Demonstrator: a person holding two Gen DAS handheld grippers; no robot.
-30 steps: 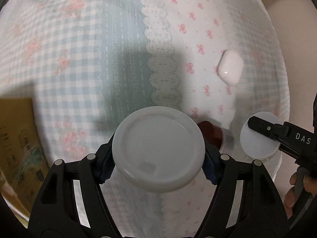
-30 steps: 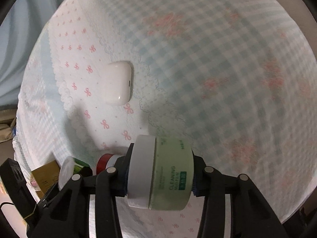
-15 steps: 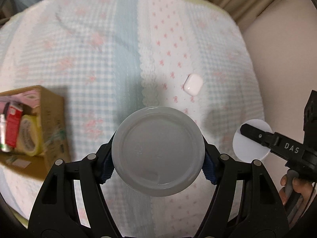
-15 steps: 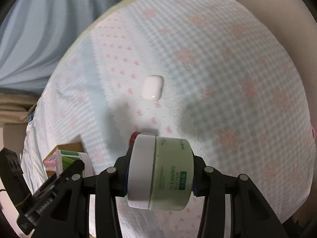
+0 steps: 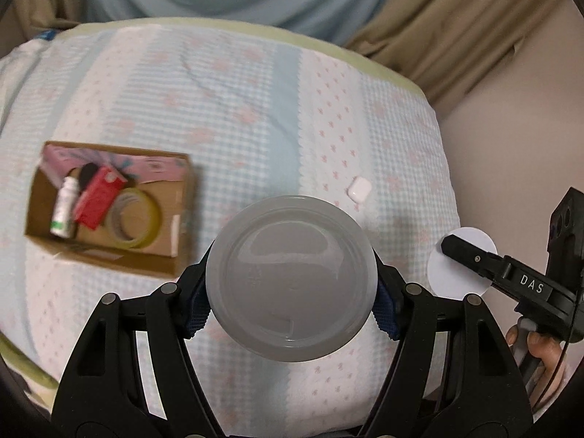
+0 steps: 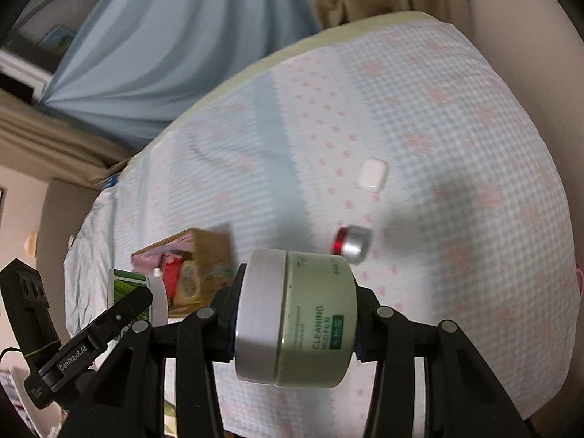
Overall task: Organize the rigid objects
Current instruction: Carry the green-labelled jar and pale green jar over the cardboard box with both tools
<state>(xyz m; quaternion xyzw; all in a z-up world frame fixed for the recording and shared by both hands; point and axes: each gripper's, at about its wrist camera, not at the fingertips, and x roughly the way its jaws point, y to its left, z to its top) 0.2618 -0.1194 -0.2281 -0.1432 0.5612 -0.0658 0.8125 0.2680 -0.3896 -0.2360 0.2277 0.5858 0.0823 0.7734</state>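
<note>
- Carrying two jars above the bed, both grippers were held high, well clear of the quilt.
- Left gripper: jaws clamped on a jar seen lid-on, its white lid facing the camera; in the right view the same jar showed a green label.
- Right gripper: jaws clamped across the ends of a pale green tub, lying sideways, white lid to the left.
- Box: open cardboard, near the bed's left edge, holding a white bottle, a red carton and a tape roll.
- Left on the quilt: a white earbud case toward the right edge, and a small red-and-silver cap-like item nearer the front edge, well apart from the box.
- Step judged in hand: transport of both jars to the box.
- Advice: bring one gripper over the box at a time; lower each jar into the free space at the box's right end, beside the tape roll, before letting go, since dropping from height on soft bedding would tip it.
- Risk: the sideways tub could roll if set on its curved wall; turn it lid-up first.
</note>
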